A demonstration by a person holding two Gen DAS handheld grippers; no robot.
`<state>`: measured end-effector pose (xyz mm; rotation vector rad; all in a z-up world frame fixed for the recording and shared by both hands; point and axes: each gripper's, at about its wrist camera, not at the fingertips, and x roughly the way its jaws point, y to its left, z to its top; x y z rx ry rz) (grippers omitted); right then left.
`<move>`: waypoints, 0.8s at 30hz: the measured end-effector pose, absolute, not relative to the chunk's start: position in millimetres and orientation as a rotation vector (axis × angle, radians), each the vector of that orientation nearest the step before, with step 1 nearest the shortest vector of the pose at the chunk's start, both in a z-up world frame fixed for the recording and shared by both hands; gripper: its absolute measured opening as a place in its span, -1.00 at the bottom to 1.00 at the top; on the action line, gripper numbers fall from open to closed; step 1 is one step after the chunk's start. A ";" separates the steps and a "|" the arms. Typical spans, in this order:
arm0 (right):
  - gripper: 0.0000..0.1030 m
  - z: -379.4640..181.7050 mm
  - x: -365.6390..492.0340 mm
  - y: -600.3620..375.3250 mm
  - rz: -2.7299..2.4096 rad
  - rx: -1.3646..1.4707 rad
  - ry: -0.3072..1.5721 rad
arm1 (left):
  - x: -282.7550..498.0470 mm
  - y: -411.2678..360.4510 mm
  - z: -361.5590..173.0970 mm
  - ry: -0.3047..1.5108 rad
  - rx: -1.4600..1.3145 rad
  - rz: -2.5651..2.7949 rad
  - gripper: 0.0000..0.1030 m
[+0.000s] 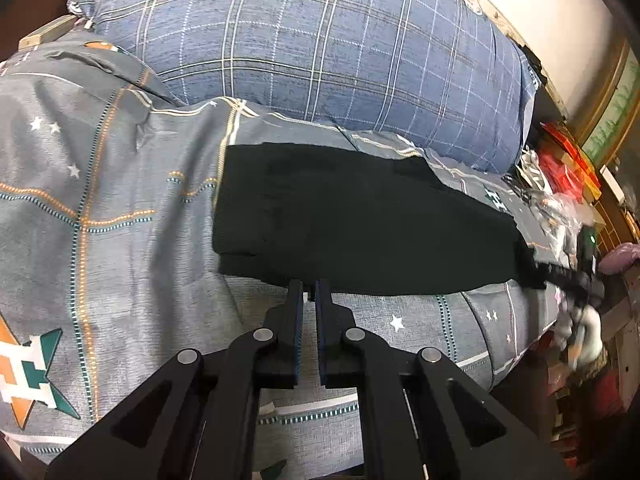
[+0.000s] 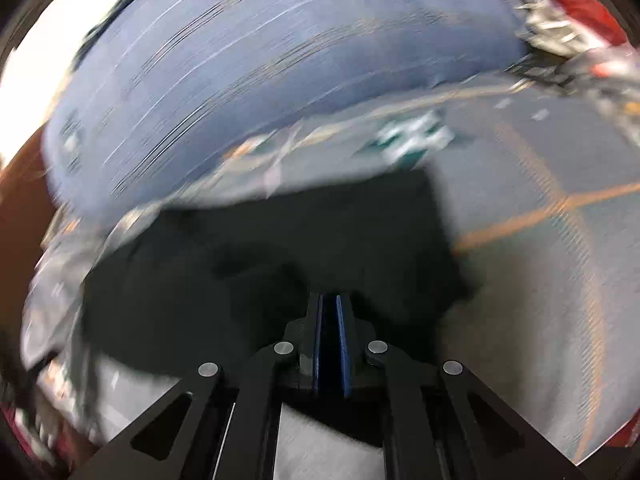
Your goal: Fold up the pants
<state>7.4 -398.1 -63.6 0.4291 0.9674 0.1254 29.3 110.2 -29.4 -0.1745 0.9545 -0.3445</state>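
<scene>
Black pants lie spread across a grey patterned bedsheet, waist end at left and legs running right. My left gripper hovers at the pants' near edge, its jaws close together with a narrow gap and nothing between them. My right gripper shows at the far right end of the pants, blurred. In the right wrist view, which is motion-blurred, the right gripper is shut on the black pants, with dark cloth between its blue pads.
A large blue plaid quilt roll lies along the far side of the bed, also in the right wrist view. Red packages and clutter sit beyond the bed's right end. The bed's near edge drops off at lower right.
</scene>
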 end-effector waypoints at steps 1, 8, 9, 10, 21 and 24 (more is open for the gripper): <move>-0.82 -65.9 -0.5 -396.0 0.138 0.443 0.971 | 30.2 108.9 -30.2 0.957 -0.174 -0.345 -0.93; -0.59 -45.5 -22.0 -419.1 0.057 0.445 0.897 | 29.7 100.9 -34.1 0.971 -0.172 -0.357 -0.93; -0.39 -41.8 -18.9 -420.7 0.034 0.419 0.883 | 29.1 100.9 -34.1 0.971 -0.173 -0.358 -0.93; -0.31 -39.7 -14.4 -421.5 0.017 0.400 0.874 | 28.3 100.8 -34.2 0.972 -0.177 -0.357 -0.92; -0.89 -33.7 13.8 -415.0 -0.064 0.276 0.865 | 28.8 97.7 -31.1 0.975 -0.173 -0.359 -0.92; -0.89 -9.7 27.6 -419.5 -0.079 0.278 0.802 | 34.5 97.4 -33.5 0.983 -0.199 -0.366 -0.92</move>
